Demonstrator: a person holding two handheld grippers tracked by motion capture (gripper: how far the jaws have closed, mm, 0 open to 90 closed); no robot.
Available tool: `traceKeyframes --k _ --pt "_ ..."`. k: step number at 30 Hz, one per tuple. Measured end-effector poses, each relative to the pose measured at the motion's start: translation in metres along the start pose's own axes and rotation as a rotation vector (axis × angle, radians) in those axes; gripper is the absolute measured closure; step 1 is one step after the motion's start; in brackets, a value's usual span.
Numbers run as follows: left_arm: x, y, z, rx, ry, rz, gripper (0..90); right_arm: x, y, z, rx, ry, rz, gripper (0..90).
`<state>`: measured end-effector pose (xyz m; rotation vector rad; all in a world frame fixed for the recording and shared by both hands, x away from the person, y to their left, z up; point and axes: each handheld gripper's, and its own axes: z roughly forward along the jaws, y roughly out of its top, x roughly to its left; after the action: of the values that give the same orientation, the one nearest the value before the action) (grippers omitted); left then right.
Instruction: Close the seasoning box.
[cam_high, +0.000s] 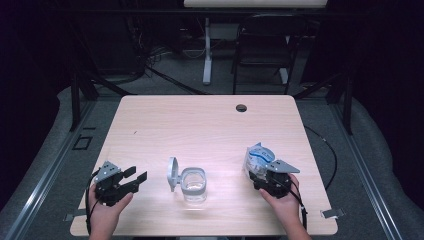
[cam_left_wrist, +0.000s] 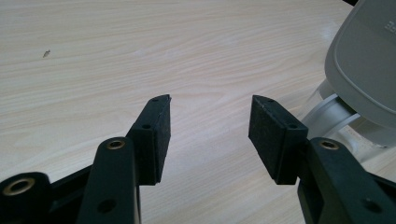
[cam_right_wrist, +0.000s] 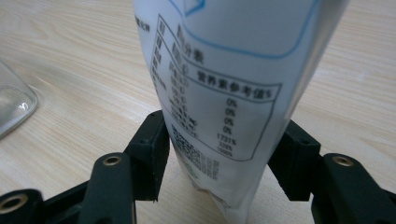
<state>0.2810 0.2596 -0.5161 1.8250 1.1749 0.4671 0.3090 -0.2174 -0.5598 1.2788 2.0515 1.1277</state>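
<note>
A white pouch (cam_high: 256, 159) with blue print and a nutrition table (cam_right_wrist: 219, 93) lies on the table at the right, its lower end between the jaws of my right gripper (cam_high: 261, 175). Both pads (cam_right_wrist: 156, 149) rest against the pouch's sides, so my right gripper (cam_right_wrist: 224, 140) is shut on it. A clear jar (cam_high: 194, 184) with a grey rim stands at the front middle, its grey flip lid (cam_high: 172, 173) swung open to the left. My left gripper (cam_high: 134, 178) sits open at the front left, pointing toward the jar. Nothing is between its pads (cam_left_wrist: 152, 135), and the lid (cam_left_wrist: 369, 60) is ahead to the right.
The pale wooden table (cam_high: 200, 125) has a round cable hole (cam_high: 241, 107) near its far edge. A dark chair (cam_high: 265, 45) and a white desk leg (cam_high: 207, 55) stand beyond it. Each gripper is held by a hand resting near the table's front edge.
</note>
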Motion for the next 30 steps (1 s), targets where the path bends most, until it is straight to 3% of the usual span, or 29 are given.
traceKeyframes --k 4,9,10,11,17,30 --pt "0.001 0.000 0.000 -0.001 0.003 -0.004 49.0 -0.001 -0.003 0.004 -0.010 0.009 0.009 42.1" --pt "0.001 0.001 0.000 0.002 0.002 -0.005 49.0 -0.002 -0.005 0.007 0.002 0.007 -0.012 40.9" --pt "0.001 0.001 0.000 0.000 0.001 -0.002 49.0 -0.001 -0.006 0.010 -0.018 0.013 -0.001 40.8" --pt "0.001 0.001 0.000 0.001 0.002 -0.002 49.0 -0.002 -0.005 0.009 0.001 0.008 -0.020 40.8" --pt "0.003 0.001 0.000 -0.002 0.009 -0.007 49.0 -0.002 -0.006 0.014 0.001 0.012 -0.027 40.3" --pt "0.006 -0.001 -0.003 0.002 0.012 -0.015 49.0 -0.001 -0.008 0.022 -0.008 0.008 -0.016 39.7"
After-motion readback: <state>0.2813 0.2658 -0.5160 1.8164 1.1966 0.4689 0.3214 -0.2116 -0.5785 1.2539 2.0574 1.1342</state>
